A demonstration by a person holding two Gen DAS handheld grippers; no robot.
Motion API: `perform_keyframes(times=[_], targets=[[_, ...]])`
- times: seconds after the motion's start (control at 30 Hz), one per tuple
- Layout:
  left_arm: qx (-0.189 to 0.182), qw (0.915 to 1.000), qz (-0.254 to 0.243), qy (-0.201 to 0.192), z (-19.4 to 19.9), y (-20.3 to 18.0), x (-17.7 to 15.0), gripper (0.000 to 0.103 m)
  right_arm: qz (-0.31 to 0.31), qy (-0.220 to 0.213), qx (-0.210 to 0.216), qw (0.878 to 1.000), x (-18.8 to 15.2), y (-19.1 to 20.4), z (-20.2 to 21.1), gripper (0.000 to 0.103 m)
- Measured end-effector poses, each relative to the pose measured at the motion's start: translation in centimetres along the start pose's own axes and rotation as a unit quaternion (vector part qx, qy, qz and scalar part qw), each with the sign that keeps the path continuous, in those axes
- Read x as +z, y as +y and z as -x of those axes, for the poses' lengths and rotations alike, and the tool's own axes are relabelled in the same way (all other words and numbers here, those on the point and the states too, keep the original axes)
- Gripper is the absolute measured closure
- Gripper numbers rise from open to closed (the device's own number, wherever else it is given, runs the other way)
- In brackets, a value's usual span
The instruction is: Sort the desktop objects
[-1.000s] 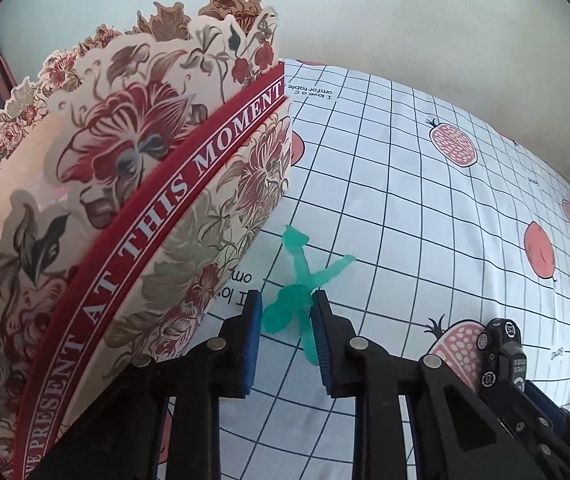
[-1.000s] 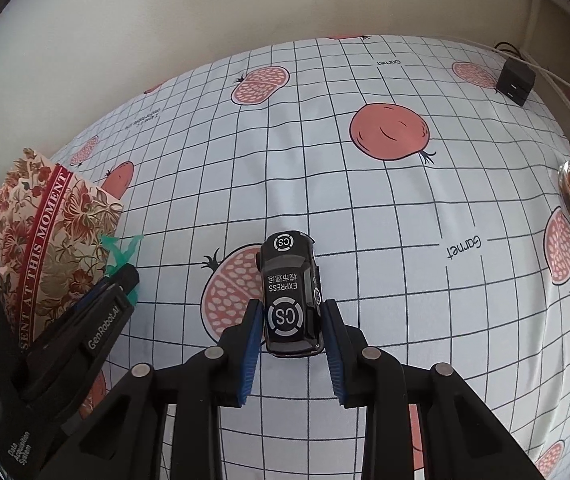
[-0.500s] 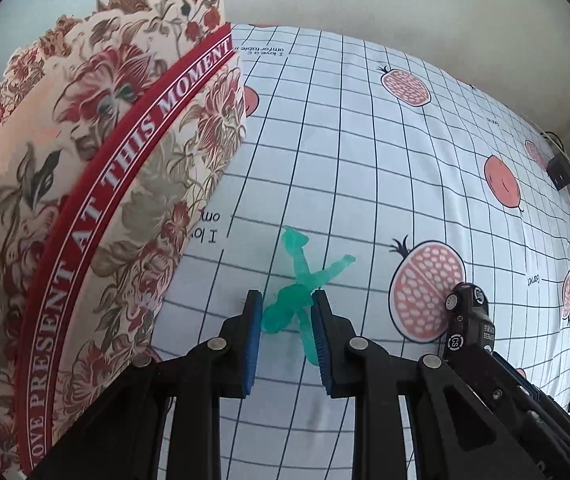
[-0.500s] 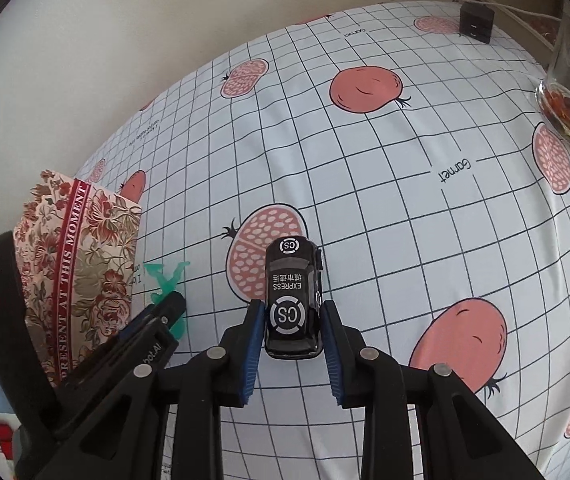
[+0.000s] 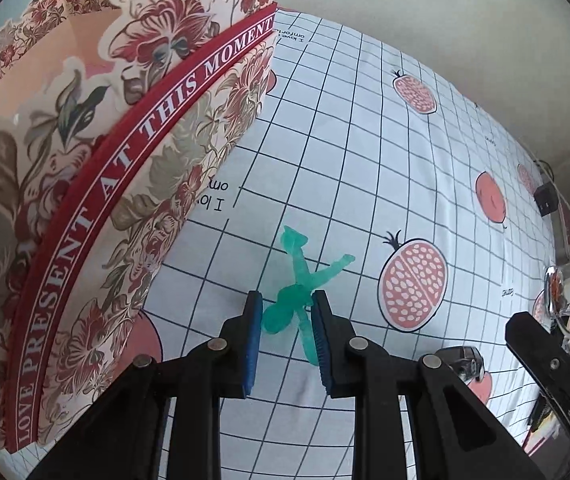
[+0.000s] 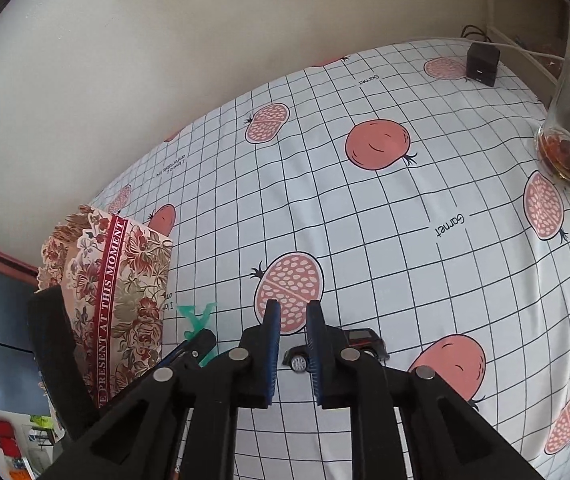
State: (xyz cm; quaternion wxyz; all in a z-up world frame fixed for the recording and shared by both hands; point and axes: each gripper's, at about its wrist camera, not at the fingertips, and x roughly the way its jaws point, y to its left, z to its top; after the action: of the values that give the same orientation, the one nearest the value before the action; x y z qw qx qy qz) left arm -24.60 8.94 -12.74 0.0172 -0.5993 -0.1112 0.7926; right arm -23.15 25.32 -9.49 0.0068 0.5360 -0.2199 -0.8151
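Down at the left hand-held gripper (image 5: 287,320), the blue pads stand narrow and pinch the translucent green plastic toy figure (image 5: 297,284) by its lower body; the figure's limbs splay forward past the fingertips, over the white grid-patterned cloth with pomegranate prints (image 5: 365,168) that covers the surface. Just to the left of this gripper, filling that side of its view, rises the floral paper gift box with a red band lettered "LOVE PRESENT AT THIS MOMENT" (image 5: 97,184), its scalloped rim open at the top. To the right and a little lower, the small black toy car (image 5: 463,360) shows partly behind the gripper's own arm, with the other gripper's black frame just beyond it.

At the right hand-held gripper (image 6: 293,326), the blue pads have drawn close together with a slim gap and nothing between them. The black toy car (image 6: 361,340) sits on the cloth just beneath and slightly right of those fingers, side-on, one wheel visible between the arms; the pads do not press on it. Left of this gripper, near, are the left gripper's tip and the green figure (image 6: 195,316), and beyond those the floral box (image 6: 125,280) at the surface's left edge. Far ahead on the right, well apart, a clear glass mug holding amber liquid (image 6: 565,148) stands near the edge, and a small black cube-shaped adapter (image 6: 483,62) with a white cable lies at the back.
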Motion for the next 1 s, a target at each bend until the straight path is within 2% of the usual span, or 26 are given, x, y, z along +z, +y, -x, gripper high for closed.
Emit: perform_keyframes(times=[0.1, 0.13, 0.2, 0.27, 0.33, 0.37, 0.5, 0.67, 0.93, 1.0], targets=[[-0.002, 1.0, 0.005, -0.004, 0.0, 0.1, 0.5, 0.077, -0.005, -0.003, -0.01, 1.0, 0.4, -0.9, -0.3, 0.083], [-0.005, 0.9999, 0.009, -0.005, 0.1, 0.2, 0.5, 0.077, -0.008, -0.001, -0.017, 1.0, 0.5, -1.3, -0.4, 0.079], [-0.008, 0.9998, 0.015, -0.007, 0.3, 0.3, 0.7, 0.077, -0.015, 0.004, -0.02, 1.0, 0.6, -1.8, -0.8, 0.057], [-0.01, 0.9998, 0.016, -0.011, 0.6, 0.3, 0.8, 0.077, -0.015, 0.015, -0.013, 1.0, 0.4, -2.1, -1.5, 0.053], [-0.015, 0.9996, 0.019, -0.017, 1.0, 0.3, 0.9, 0.077, -0.005, 0.026, -0.025, 0.999, 0.2, -2.0, -2.1, 0.048], [-0.016, 0.9995, 0.02, -0.02, 1.3, 0.3, 1.0, 0.077, 0.0, 0.031, -0.032, 0.999, 0.0, -1.9, -2.4, 0.041], [-0.021, 0.999, 0.027, -0.029, 1.8, 0.6, 1.4, 0.077, 0.023, 0.04, -0.04, 0.998, -0.5, -1.7, -3.1, 0.03], [-0.022, 0.9987, 0.031, -0.034, 2.1, 0.9, 1.7, 0.077, 0.041, 0.064, -0.053, 0.996, -1.3, -1.6, -4.1, 0.025], [-0.026, 0.9982, 0.037, -0.039, 2.6, 1.5, 1.7, 0.077, 0.091, 0.093, -0.064, 0.989, -2.3, -0.9, -4.9, 0.024], [-0.026, 0.9982, 0.038, -0.039, 2.5, 1.6, 1.8, 0.077, 0.095, 0.08, -0.069, 0.99, -2.2, -1.0, -4.3, 0.024]])
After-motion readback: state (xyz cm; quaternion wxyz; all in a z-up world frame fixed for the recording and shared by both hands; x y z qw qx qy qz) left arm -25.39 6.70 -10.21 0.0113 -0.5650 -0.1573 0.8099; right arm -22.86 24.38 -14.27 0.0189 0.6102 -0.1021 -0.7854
